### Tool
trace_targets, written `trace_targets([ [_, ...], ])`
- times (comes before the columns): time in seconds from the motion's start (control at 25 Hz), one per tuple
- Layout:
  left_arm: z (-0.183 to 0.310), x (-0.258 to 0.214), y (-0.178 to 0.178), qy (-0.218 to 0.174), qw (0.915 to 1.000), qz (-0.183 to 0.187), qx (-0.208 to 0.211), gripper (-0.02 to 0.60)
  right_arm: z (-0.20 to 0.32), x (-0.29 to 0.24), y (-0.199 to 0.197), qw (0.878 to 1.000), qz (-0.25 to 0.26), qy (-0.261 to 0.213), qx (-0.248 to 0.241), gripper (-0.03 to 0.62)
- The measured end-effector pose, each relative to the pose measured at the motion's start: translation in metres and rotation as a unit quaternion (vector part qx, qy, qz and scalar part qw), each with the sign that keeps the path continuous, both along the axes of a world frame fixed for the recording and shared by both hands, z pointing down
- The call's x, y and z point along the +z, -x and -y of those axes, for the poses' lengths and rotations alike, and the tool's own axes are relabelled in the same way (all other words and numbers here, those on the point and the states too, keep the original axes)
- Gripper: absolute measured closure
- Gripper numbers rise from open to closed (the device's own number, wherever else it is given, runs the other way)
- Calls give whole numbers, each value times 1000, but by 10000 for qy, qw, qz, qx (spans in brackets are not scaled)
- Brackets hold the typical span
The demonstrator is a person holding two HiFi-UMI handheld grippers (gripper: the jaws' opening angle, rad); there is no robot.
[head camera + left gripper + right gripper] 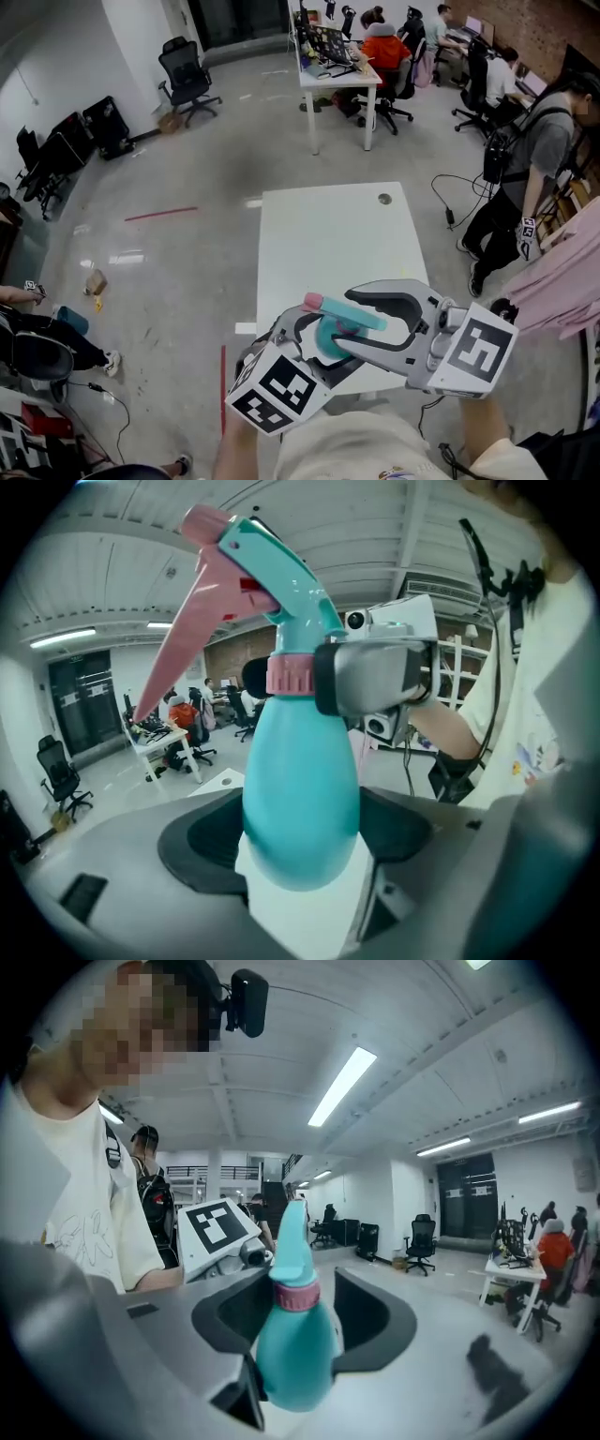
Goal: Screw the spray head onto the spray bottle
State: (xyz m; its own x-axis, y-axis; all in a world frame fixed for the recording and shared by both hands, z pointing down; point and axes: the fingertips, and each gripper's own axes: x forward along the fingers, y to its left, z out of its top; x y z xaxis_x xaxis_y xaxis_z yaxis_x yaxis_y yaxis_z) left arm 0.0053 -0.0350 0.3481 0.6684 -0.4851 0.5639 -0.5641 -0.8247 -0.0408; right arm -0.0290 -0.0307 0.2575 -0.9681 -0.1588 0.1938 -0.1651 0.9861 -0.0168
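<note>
Left tool (300, 844) clamps the slick, probably light bottle (300, 780). Right tool (307, 1321) gapes around its stiff collar (295, 1296), the likely hold.

I have the spray bottle (300, 808) standing between my left gripper's (300, 841) fingers (202, 841), both pressing its body. The spray head (272, 574) sits on top, its collar (296, 1296) loose between my right gripper's (302, 1305) fingers (375, 1321). The table (328, 225) lies below, beyond both fingertips.

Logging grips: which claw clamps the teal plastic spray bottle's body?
The left claw, gripping the bottle's belly; the right claw stands open around the pink plastic collar.
</note>
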Motion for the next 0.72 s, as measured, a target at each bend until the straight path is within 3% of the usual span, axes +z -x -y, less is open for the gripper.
trace_targets([
  [0.04, 1, -1, 1, -6, 10000, -17, -44, 207, 1, 0, -1, 10000, 27, 21, 45, 436],
  [0.08, 2, -2, 3, -15, 9999, -13, -101, 208, 2, 0, -1, 9999, 57, 43, 106, 448],
  [0.24, 10, 2, 10, -104, 9990, 123, -409, 207, 8, 3, 3, 9992, 91, 29, 395, 453],
  [0.52, 36, 20, 12, -465, 9856, 123, -1618, 209, 27, 21, 2, 9847, -177, -214, 1719, 454],
  [0.72, 41, 53, 13, -499, 9821, 134, -1811, 209, 28, 57, 4, 9823, -583, 17, 1782, 452],
])
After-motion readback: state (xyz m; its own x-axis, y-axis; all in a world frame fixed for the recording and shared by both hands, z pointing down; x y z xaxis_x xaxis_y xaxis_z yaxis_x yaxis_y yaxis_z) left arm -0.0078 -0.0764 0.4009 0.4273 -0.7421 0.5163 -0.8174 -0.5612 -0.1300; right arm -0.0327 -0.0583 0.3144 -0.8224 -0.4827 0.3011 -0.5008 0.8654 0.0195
